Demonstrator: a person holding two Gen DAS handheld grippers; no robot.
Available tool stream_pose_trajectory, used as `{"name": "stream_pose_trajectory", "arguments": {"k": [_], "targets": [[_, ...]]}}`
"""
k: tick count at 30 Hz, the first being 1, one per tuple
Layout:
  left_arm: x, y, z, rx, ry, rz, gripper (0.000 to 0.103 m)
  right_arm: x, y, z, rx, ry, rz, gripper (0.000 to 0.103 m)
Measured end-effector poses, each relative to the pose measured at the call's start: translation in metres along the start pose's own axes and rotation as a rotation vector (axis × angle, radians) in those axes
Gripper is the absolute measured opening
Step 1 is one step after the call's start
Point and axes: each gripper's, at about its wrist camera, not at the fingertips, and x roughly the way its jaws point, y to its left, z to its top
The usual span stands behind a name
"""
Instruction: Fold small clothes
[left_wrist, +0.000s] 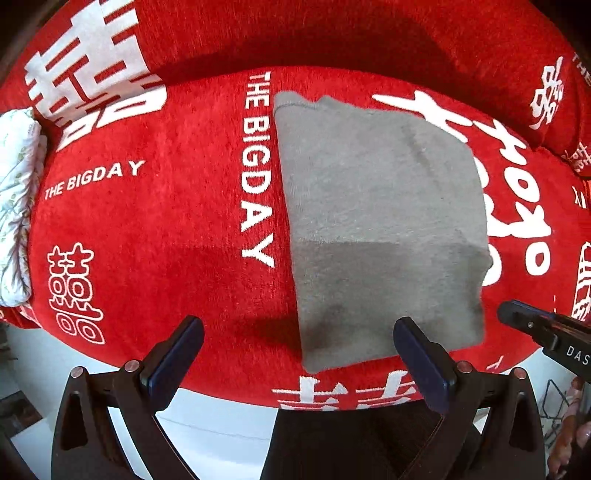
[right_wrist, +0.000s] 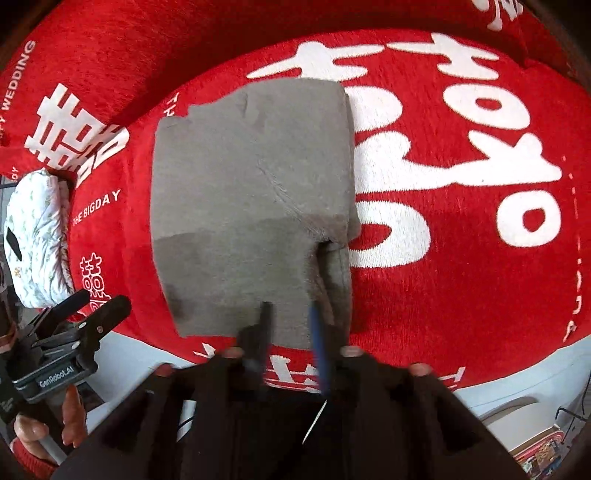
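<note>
Nothing is being held by the wide left gripper (left_wrist: 299, 354); the blurred right gripper (right_wrist: 290, 332) seems parted; the grey garment (left_wrist: 380, 229) is lying folded.

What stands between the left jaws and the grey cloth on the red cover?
Nothing visible. The left gripper hangs open above the near edge of the grey cloth, which lies folded on the red cover.

Black left gripper (left_wrist: 298, 363) — blue-padded jaws, silver rivets, red sleeve cuff (right_wrist: 31, 459)

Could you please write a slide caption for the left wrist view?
Folded grey garment lying flat on red printed cover, open left tool above.
</note>
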Motion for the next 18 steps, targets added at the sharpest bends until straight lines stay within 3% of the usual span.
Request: {"name": "stream_pose_trajectory", "arguments": {"k": [1, 5, 9, 15, 17, 18], "targets": [[-0.003, 0.000, 0.000, 0.000, -0.004, 0.002, 0.103, -0.004, 0.003, 0.000, -0.004, -0.010, -0.009, 0.058], [-0.019, 0.003, -0.003, -0.008, -0.026, 0.007, 0.103, -0.018, 0.013, -0.002, -0.022, -0.039, -0.031, 0.061], [-0.031, 0.004, -0.006, -0.012, -0.043, 0.013, 0.103, -0.032, 0.024, -0.005, -0.046, -0.074, -0.080, 0.077], [-0.044, 0.003, -0.009, -0.018, -0.066, 0.011, 0.103, -0.051, 0.038, -0.007, -0.100, -0.133, -0.140, 0.080], [-0.048, 0.002, -0.010, -0.016, -0.074, 0.009, 0.103, -0.056, 0.041, -0.008, -0.106, -0.148, -0.147, 0.090], [-0.050, 0.001, -0.011, -0.015, -0.077, 0.009, 0.103, -0.057, 0.042, -0.009, -0.107, -0.153, -0.148, 0.090]]}}
